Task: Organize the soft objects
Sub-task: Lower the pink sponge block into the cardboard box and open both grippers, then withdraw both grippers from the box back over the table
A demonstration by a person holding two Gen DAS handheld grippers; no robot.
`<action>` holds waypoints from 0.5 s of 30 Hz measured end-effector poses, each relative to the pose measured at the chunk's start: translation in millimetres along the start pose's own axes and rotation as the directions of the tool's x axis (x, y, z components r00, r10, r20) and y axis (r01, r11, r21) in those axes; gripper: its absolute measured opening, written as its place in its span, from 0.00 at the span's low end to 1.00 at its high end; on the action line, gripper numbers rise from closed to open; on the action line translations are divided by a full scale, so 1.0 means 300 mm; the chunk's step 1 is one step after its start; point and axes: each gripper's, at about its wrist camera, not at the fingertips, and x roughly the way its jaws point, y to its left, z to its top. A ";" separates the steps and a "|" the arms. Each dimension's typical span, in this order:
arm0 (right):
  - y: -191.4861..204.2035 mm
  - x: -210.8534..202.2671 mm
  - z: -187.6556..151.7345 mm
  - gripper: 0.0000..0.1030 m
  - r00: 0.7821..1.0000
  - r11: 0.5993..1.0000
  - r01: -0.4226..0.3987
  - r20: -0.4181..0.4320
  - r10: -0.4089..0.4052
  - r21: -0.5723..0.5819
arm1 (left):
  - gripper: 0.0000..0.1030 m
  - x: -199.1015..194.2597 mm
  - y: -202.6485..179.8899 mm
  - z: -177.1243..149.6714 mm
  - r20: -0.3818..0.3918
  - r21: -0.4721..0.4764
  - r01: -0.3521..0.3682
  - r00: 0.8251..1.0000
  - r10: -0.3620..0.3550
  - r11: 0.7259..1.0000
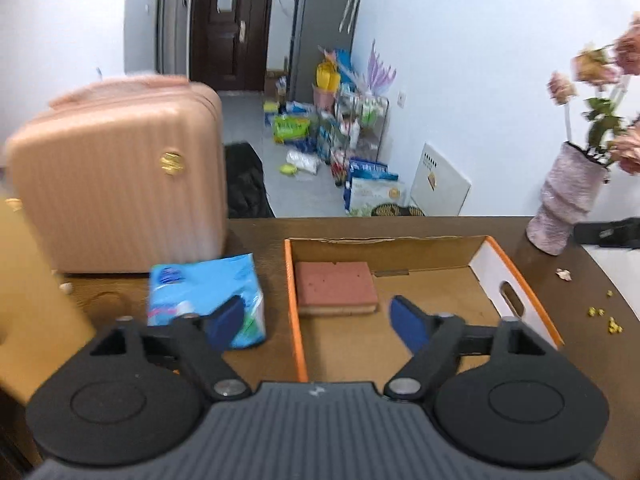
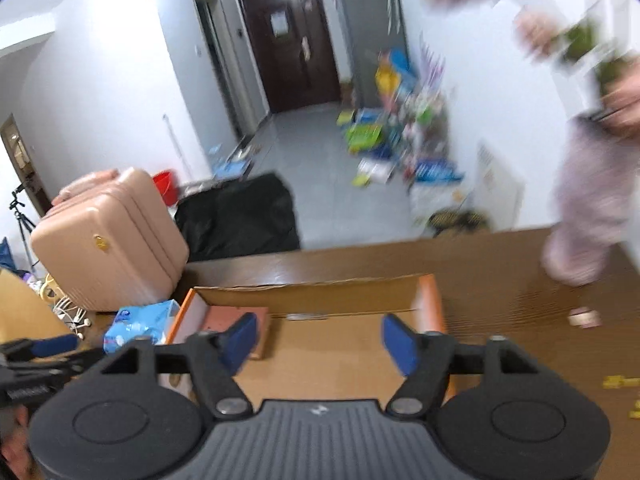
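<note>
The left tool (image 1: pixel 316 320) stands spread wide with nothing between its blue pads; one pad hangs over the blue tissue pack (image 1: pixel 206 300), the other over the floor of the cardboard box (image 1: pixel 516 276). The right tool (image 2: pixel 318 340) is likewise spread and empty, poised above the same box, its left pad in front of the sponge (image 2: pixel 228 314). That pink sponge (image 1: pixel 336 286) already lies flat inside the box, tight in the left rear corner against the orange-edged wall. The tissue pack lies on the brown surface (image 1: pixel 560 248) just outside that wall, close in front of the pink suitcase (image 1: pixel 120 184). By its look the pack is light, squashy and wrapped in slick film, so it will give under the pads and may slide; I would take it across its short width near the middle, closing firmly enough to dent it. The sponge is light and springy. A pink vase (image 1: pixel 564 200) of flowers stands on the surface to the right of the box, well clear of the pack.
</note>
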 end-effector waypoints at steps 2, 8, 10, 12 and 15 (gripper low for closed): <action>-0.003 -0.128 -0.054 0.82 0.998 0.999 0.024 0.052 -0.022 -0.034 | 0.89 -0.096 -0.019 -0.049 0.043 0.012 -0.015 0.999 0.015 1.000; -0.016 -0.466 -0.304 0.83 0.986 0.999 0.020 0.167 -0.013 -0.039 | 0.98 -0.393 -0.058 -0.314 0.158 -0.022 -0.028 0.987 0.031 0.999; -0.005 -0.587 -0.444 0.85 0.973 0.997 0.007 0.232 0.012 -0.080 | 0.99 -0.502 -0.064 -0.453 0.221 -0.006 -0.051 0.974 0.051 0.999; 0.001 -0.687 -0.582 0.88 0.962 0.993 0.006 0.273 0.027 -0.118 | 1.00 -0.600 -0.084 -0.595 0.276 0.006 -0.087 0.958 0.082 0.996; 0.037 -0.784 -0.793 0.92 0.947 0.989 -0.002 0.319 0.049 -0.147 | 1.00 -0.726 -0.111 -0.787 0.333 -0.015 -0.080 0.940 0.080 0.997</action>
